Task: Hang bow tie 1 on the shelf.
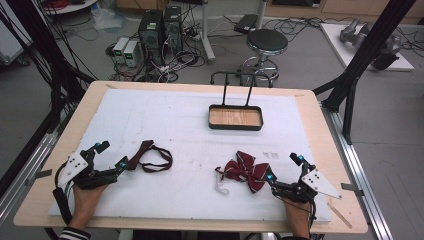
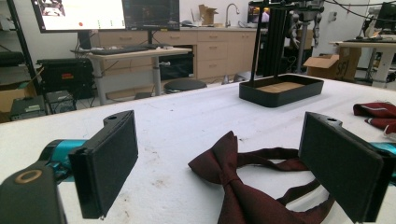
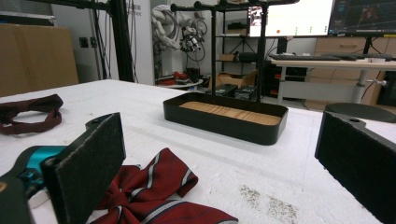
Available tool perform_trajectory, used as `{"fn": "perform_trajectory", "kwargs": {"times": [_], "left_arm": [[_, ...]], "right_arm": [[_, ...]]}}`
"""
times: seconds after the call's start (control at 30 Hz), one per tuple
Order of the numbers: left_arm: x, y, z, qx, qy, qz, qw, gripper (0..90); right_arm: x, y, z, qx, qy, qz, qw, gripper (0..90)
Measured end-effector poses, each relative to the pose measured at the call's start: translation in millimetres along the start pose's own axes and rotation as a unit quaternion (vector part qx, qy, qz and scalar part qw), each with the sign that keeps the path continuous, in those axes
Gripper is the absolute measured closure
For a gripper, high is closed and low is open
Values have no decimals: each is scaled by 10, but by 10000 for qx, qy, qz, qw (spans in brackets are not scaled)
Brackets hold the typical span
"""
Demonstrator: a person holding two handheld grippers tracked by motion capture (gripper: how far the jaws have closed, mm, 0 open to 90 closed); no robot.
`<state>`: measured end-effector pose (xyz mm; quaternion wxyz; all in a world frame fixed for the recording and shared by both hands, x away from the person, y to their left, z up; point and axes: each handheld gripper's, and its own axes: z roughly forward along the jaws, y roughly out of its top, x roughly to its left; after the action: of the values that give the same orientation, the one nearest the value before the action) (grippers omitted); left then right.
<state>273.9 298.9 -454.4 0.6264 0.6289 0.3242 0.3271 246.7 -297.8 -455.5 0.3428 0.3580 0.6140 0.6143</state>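
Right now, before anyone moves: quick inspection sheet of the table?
Surface: white mat on a wooden table, lightly speckled with dirt.
Job's things: dark maroon bow tie lying flat by the left gripper; striped red bow tie by the right gripper; black tray with a wooden floor, empty, at the far side.
Clutter: small white clip beside the striped tie.
Grippers: both open, holding nothing, low over the mat.
Cables: one trails from each gripper off the near edge.
Surroundings: stool, computer towers, loose floor wiring.
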Motion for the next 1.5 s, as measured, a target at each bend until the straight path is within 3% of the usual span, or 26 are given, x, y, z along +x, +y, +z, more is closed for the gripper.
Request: {"fn": "perform_trajectory", "kwargs": {"times": [0.53, 0.87, 1.1, 1.2, 1.27, 1.37, 1.5], "left_arm": [[1, 0, 0, -26, 167, -60, 9998, 123], [14, 50, 17, 200, 134, -7, 9997, 123], [55, 234, 8, 329, 57, 83, 9994, 123], [74, 307, 33, 438, -68, 25, 9990, 123], [71, 369, 64, 558, -125, 98, 9983, 123], [62, 402, 86, 611, -114, 137, 9980, 124], [54, 446, 160, 868, -121, 129, 9961, 124]], "right_arm": [[3, 0, -3, -1, 7, 22, 10000, 7], [0, 0, -3, 0, 13, 10, 10000, 7], [0, 1, -2, 1, 13, 4, 10000, 7], [2, 0, -4, -14, 12, 1, 10000, 7], [3, -1, -4, -17, 17, 8, 10000, 7], [4, -1, -4, -19, 13, 8, 10000, 7], [4, -1, -6, -9, 10, 26, 10000, 7]]}}
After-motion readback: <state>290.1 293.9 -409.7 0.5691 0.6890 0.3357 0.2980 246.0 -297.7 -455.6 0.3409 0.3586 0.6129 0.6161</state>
